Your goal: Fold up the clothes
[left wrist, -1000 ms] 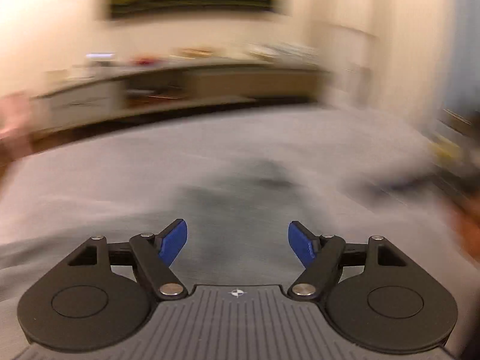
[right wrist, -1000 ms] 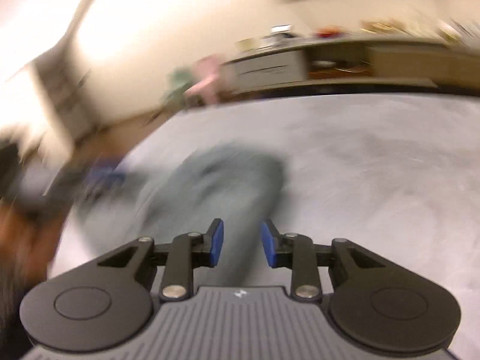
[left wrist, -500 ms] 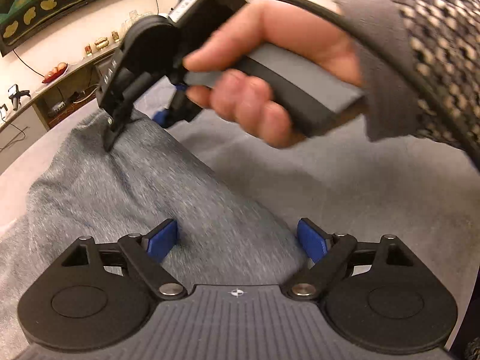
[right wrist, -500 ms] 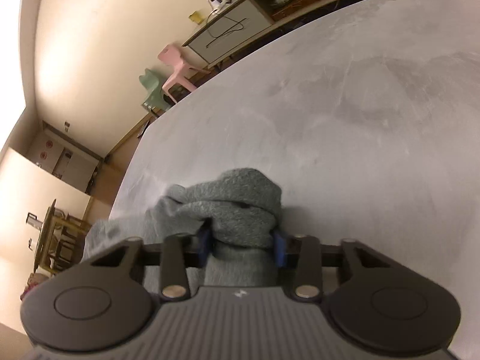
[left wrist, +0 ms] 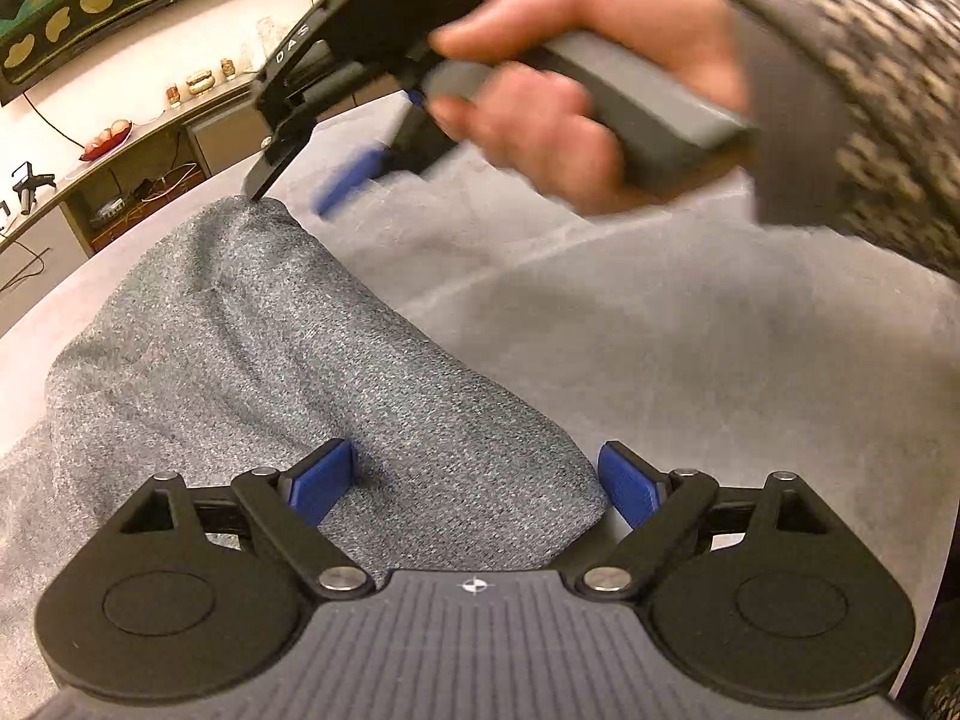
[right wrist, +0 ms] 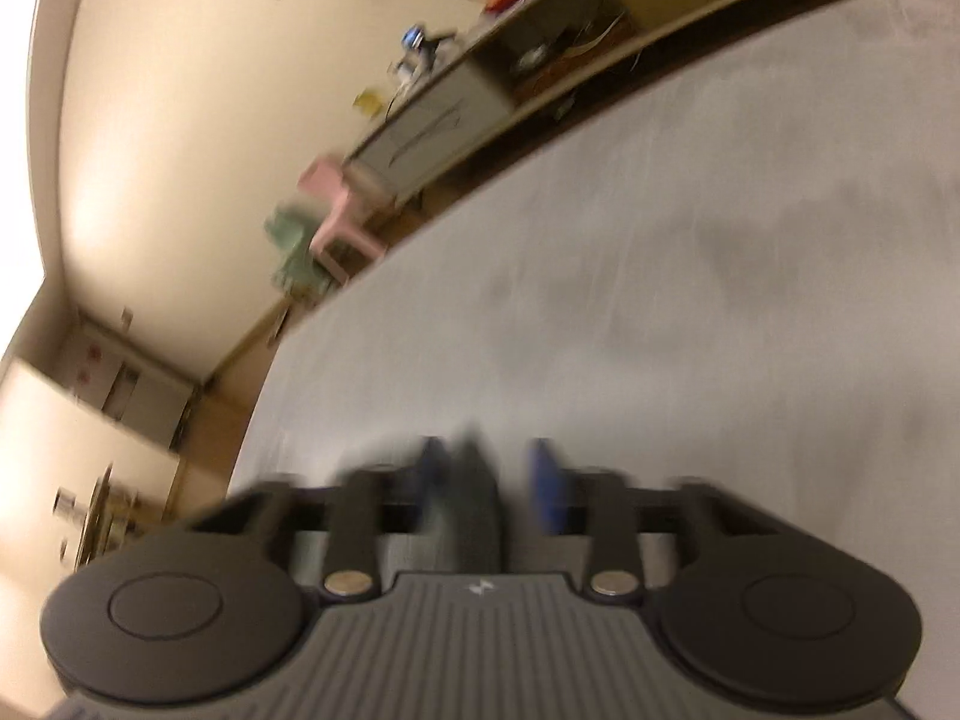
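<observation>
A grey knitted garment [left wrist: 288, 360] lies folded over on the pale grey bed [left wrist: 690, 360]. My left gripper [left wrist: 474, 480] is open, its blue pads on either side of the garment's near end. In the left wrist view my right gripper [left wrist: 300, 180], held in a hand, is just above the garment's far end, blurred and apart from it. In the right wrist view the right gripper [right wrist: 489, 480] is blurred, open, with a sliver of grey fabric [right wrist: 474, 516] low between its fingers.
A long low cabinet [left wrist: 138, 162] with small objects stands along the far wall. A pink chair [right wrist: 342, 210] and a green one [right wrist: 294, 246] stand beside the bed's edge. The person's sleeved arm [left wrist: 852, 108] reaches across the upper right.
The right gripper has opened, let go of the garment's far end and lifted off it. The left gripper stays open over the near end.
</observation>
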